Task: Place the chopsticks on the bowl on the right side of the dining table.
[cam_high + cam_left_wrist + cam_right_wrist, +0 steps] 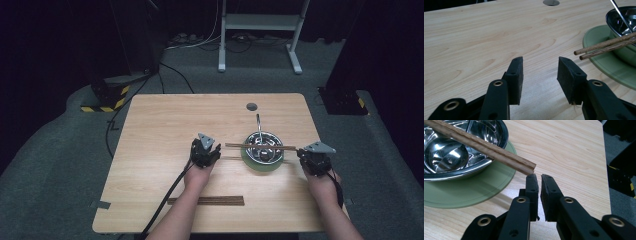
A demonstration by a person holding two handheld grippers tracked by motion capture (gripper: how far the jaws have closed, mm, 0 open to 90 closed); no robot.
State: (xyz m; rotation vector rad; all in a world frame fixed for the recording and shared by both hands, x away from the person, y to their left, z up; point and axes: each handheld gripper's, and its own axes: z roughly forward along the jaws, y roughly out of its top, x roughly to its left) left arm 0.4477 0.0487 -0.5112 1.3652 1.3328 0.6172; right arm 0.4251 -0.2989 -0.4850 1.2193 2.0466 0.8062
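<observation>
Squaring up the chopsticks across the steel bowl looks to us like the step in hand. We note the pair lying side by side over the bowl's rim, the bowl standing on a green plate toward the right of the bench, with a ladle resting inside it.

Right tool: jaws closed with nothing between them, tips just at the near end of the chopsticks; whether they touch the wood we cannot tell from the right gripper view. Left tool: jaws apart and empty, pointing at the other ends, which overhang the plate close by.

A dark wooden strip lies near the bench's front edge, well apart from the bowl.

Next move, as we judge it: a light push on the ends from either side to even the pair up, kept gentle so neither stick rolls off the rim.
</observation>
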